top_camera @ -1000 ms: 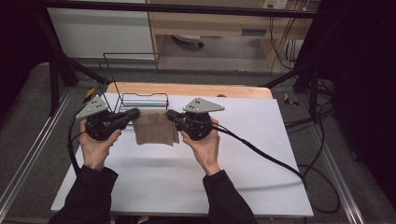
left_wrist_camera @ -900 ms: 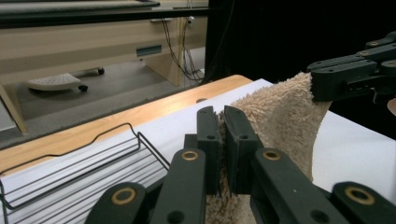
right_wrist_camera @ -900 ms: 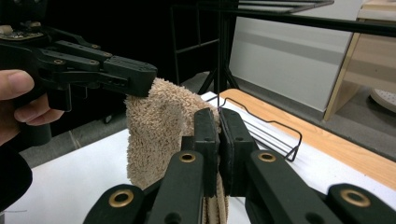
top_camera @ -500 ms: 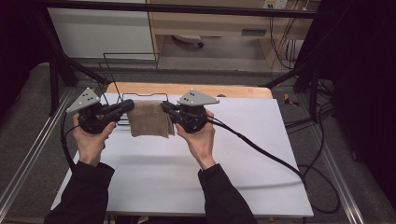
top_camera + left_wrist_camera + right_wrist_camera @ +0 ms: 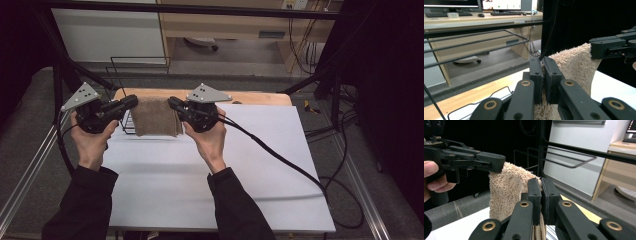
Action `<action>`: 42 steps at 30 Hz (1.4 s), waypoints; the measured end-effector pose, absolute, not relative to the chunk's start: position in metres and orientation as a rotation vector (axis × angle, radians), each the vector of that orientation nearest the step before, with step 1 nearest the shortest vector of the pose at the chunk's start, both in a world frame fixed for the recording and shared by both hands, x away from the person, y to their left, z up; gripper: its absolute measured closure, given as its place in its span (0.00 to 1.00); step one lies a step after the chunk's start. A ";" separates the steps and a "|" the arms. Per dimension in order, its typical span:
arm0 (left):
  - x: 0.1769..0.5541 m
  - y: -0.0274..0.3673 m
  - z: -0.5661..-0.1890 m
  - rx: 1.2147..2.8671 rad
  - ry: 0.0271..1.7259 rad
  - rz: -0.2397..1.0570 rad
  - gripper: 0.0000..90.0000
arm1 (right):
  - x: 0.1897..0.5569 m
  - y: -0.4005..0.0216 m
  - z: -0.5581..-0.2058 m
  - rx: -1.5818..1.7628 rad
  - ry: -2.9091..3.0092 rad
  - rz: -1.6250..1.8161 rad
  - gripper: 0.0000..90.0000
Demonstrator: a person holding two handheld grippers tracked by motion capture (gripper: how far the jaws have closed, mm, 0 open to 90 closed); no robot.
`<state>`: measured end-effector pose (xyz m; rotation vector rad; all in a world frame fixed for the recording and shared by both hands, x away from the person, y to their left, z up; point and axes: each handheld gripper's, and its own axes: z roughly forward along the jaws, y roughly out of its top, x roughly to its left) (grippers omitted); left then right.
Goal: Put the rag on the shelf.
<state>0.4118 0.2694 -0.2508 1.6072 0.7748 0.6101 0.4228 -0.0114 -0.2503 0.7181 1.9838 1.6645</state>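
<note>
Brown towel [image 5: 156, 117] hangs stretched between left gripper [image 5: 131, 102] and right gripper [image 5: 174, 104], both jaws clamped on its top corners, just before the wire rack [image 5: 125, 85] (far-left worktop edge).

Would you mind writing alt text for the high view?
Two hand-held grippers, left gripper and right gripper, hold a tan towel up by its top corners before a black wire rack, above a white table.

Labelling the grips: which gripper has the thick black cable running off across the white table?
The right gripper: its cable crosses the white table toward the right edge. The left gripper has a thinner lead hanging off the table's left side.
</note>
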 end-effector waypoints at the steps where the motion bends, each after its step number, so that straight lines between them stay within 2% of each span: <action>1: 0.412 0.270 -0.249 1.606 0.774 0.614 0.95 | 0.423 -0.011 -0.249 0.717 1.979 1.668 0.96; 42: 0.437 0.295 -0.198 1.519 0.771 0.736 0.95 | 0.454 0.023 -0.197 0.647 1.864 1.695 0.96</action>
